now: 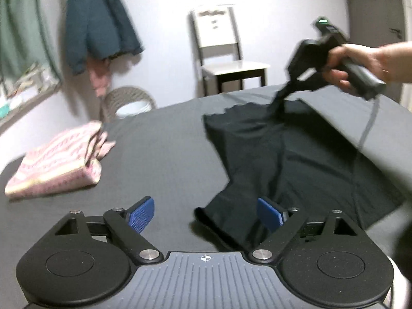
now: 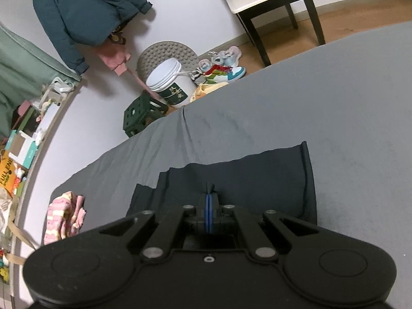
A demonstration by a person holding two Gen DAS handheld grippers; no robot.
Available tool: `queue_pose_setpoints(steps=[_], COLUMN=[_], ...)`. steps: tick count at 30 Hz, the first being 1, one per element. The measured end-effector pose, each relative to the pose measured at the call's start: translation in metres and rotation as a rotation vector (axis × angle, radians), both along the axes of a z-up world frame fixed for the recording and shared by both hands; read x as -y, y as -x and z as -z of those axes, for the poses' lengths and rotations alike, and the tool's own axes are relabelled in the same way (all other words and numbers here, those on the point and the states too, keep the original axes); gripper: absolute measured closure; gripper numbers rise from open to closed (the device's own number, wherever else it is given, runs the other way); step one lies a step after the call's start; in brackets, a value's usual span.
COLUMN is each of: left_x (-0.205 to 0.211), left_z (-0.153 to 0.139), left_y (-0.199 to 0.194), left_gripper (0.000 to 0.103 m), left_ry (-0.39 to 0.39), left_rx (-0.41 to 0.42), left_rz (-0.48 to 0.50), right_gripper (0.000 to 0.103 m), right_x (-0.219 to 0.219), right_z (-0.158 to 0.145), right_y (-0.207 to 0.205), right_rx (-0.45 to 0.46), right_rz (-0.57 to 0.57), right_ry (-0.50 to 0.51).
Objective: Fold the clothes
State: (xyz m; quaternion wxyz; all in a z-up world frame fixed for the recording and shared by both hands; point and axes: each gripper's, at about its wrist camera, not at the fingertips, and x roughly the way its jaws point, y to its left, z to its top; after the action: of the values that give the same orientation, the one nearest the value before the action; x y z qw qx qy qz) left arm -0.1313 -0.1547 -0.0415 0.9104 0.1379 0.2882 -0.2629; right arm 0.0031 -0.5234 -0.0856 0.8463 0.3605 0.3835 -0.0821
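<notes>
A black garment [image 1: 296, 159] lies spread on the grey bed sheet [image 1: 164, 154]. My left gripper [image 1: 206, 212] is open just above the sheet, its blue pads [image 1: 141, 213] wide apart, with the garment's near sleeve end lying between them. My right gripper [image 1: 279, 97], held by a hand [image 1: 360, 61], pinches the garment's far edge and lifts it a little. In the right wrist view my right gripper [image 2: 209, 198] is shut on a small peak of the black garment [image 2: 257, 180].
A folded pink patterned garment [image 1: 59, 164] sits at the left of the bed. Behind the bed stand a chair [image 1: 226, 59], a woven basket [image 1: 128, 103] and a hanging teal jacket [image 1: 97, 23]. A bucket [image 2: 170, 82], green stool [image 2: 141, 114] and shoes [image 2: 221, 69] lie on the floor.
</notes>
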Motion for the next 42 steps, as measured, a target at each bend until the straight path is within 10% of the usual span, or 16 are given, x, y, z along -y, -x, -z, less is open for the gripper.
queue_pose_setpoints(steps=[4,9,12,16,21,28,42], left_x=[-0.001,-0.007,-0.010,-0.005,0.024,0.069,0.094], left_z=[0.016,0.039,0.045,0.034,0.003,-0.005,0.000], left_y=[-0.026,-0.038,-0.036,-0.018,0.035,0.068,0.066], left_gripper=[0.058,0.064,0.101,0.101,0.101,0.101,0.101], left_ry=[0.131,0.242,0.287,0.302,0.278,0.264,0.243], left_rx=[-0.193,-0.330,-0.331,-0.204,0.019,0.024,-0.061], left_rz=[-0.081,-0.218,-0.254,-0.175,0.156,0.464,0.603], right_gripper=[0.101,0.101,0.101,0.102,0.102,0.102,0.102], right_x=[-0.001,-0.003,-0.005,-0.004,0.005,0.035,0.064], right_z=[-0.002,-0.004,-0.005,-0.004,-0.004,0.002,0.023], right_y=[-0.001,-0.001,-0.001,0.000,0.004,0.015,0.015], right_rx=[0.009,0.014,0.009,0.009,0.021,0.014,-0.021], right_rz=[-0.014,-0.035,-0.046,-0.039,-0.004,0.091,0.165], right_ry=[-0.005,0.002,0.011,0.021,0.020,0.020,0.048])
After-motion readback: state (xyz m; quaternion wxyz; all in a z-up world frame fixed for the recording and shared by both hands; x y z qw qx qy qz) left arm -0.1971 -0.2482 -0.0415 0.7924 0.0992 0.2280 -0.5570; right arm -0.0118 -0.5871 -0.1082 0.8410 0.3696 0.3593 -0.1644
